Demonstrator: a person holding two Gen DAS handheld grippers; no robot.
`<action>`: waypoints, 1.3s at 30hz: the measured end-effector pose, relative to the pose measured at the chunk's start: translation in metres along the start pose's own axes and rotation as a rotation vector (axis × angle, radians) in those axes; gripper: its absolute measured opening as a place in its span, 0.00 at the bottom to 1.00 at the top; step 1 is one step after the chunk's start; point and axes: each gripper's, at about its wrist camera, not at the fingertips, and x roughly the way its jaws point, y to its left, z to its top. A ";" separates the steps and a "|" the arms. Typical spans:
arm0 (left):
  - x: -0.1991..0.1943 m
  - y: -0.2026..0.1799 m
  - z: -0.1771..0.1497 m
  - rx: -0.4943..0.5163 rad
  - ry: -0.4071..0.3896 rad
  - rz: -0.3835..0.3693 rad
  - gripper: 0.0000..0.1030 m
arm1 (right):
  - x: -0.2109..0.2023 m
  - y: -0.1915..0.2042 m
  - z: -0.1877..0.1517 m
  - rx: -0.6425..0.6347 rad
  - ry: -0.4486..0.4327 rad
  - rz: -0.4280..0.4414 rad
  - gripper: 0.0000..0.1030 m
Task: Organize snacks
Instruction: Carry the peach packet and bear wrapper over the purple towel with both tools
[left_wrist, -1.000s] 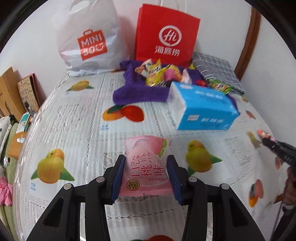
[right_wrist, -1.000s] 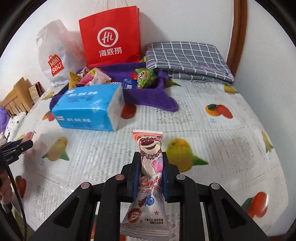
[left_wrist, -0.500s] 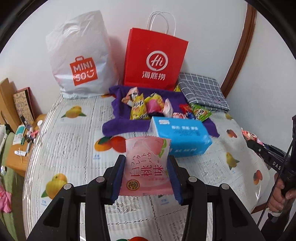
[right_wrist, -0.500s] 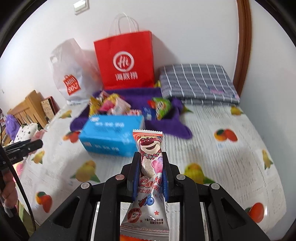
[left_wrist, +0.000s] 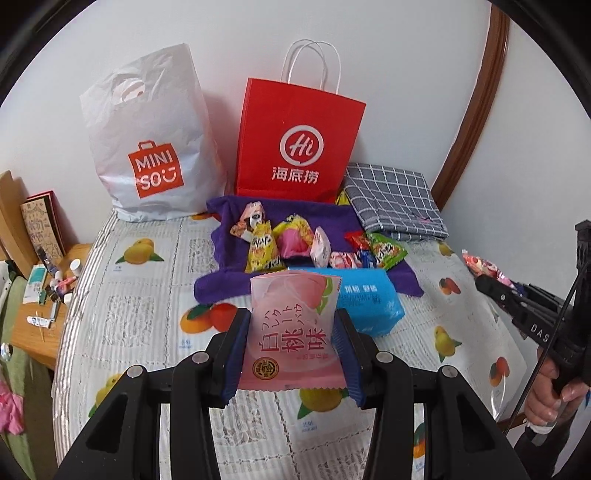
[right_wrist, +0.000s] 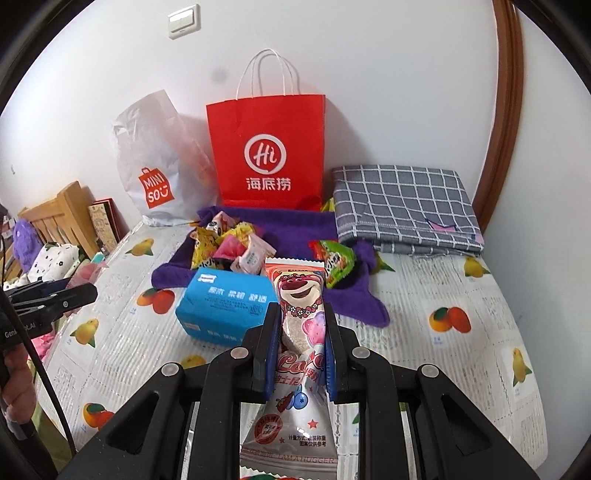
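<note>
A pink peach-flavour packet (left_wrist: 291, 332) is being pinched at its side edges by the left tongs (left_wrist: 291, 350), while a bear-printed sachet (right_wrist: 301, 332) is being clamped at mid-length by the right tongs (right_wrist: 297, 354); both are being held above the bed (right_wrist: 443, 354). Both are judged light, crinkly and crushable, best gripped on flat seams. Two bags, one tissue pack (right_wrist: 221, 306) and roughly eight snacks on the purple towel (left_wrist: 295, 218) are being counted.

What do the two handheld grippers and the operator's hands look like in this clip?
Both the left gripper and the right gripper are black angular plastic with silver screws and ribbed blue finger pads. White lettering marks their sides, black cables trail down, and the bare right hand shows no sleeve.
</note>
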 end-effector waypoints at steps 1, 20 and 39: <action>0.000 0.001 0.003 -0.003 -0.003 -0.002 0.42 | 0.002 0.000 0.002 0.001 0.002 0.002 0.20; 0.006 0.008 0.060 -0.001 -0.054 0.020 0.42 | 0.025 0.010 0.060 0.002 -0.024 0.048 0.20; 0.037 0.009 0.099 0.011 -0.059 0.019 0.42 | 0.061 0.008 0.099 0.010 -0.027 0.080 0.20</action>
